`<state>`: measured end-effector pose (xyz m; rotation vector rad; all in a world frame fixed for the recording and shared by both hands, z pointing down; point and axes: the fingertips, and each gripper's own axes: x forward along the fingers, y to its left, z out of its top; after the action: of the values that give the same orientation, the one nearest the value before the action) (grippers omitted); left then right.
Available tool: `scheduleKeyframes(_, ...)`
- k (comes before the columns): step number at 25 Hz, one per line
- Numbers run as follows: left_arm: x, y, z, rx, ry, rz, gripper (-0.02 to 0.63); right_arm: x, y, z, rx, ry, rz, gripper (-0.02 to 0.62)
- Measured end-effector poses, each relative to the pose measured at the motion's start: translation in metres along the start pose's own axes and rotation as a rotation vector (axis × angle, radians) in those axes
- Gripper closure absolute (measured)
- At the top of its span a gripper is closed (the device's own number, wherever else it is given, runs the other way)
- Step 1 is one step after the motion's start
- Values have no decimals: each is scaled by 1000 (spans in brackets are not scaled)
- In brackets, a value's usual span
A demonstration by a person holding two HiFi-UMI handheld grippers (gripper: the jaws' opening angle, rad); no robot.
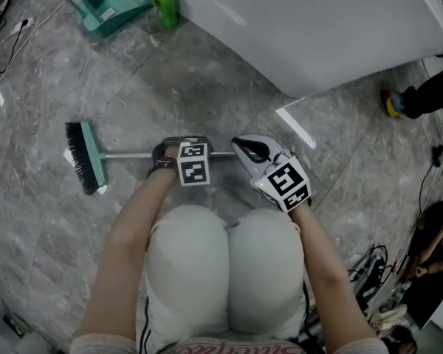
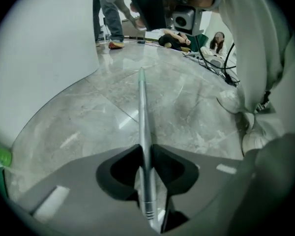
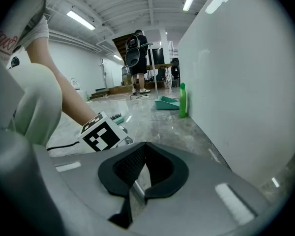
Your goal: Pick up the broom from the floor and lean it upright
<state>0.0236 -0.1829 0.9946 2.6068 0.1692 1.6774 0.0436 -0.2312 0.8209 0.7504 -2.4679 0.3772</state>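
Between the left gripper's (image 2: 145, 150) clamped jaws the teal-headed, silver-handled broom (image 1: 133, 155) lies flat, brush leftward; the closed right gripper (image 3: 144, 145) sits at its free end.

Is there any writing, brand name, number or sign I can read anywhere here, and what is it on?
No text here can be read for certain.
Shirt print: red lettering, too blurred to read.
Dustpan label: a pale sticker, too small to read.
Marker cubes: black-and-white square patterns only, no letters or numbers.
Green bottle: no legible label.
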Motion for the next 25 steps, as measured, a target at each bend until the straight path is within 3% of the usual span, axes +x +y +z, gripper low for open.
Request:
scheduleKeyframes(3, -15, 9, 7, -24, -59, 32, 525, -2, 1, 11, -25, -20, 12, 594)
scheduleKeyframes(12, -106, 66, 40, -146, -320, 265, 525, -19, -7, 75, -103, -140, 23, 594)
scheduleKeyframes(19, -194, 113, 74, -218, -579, 445, 525, -30, -21, 116, -46, -275, -31, 594)
scheduleKeyframes(25, -271, 143, 105, -239, -815, 580, 526, -29, -29, 105, 37, -289, -91, 594)
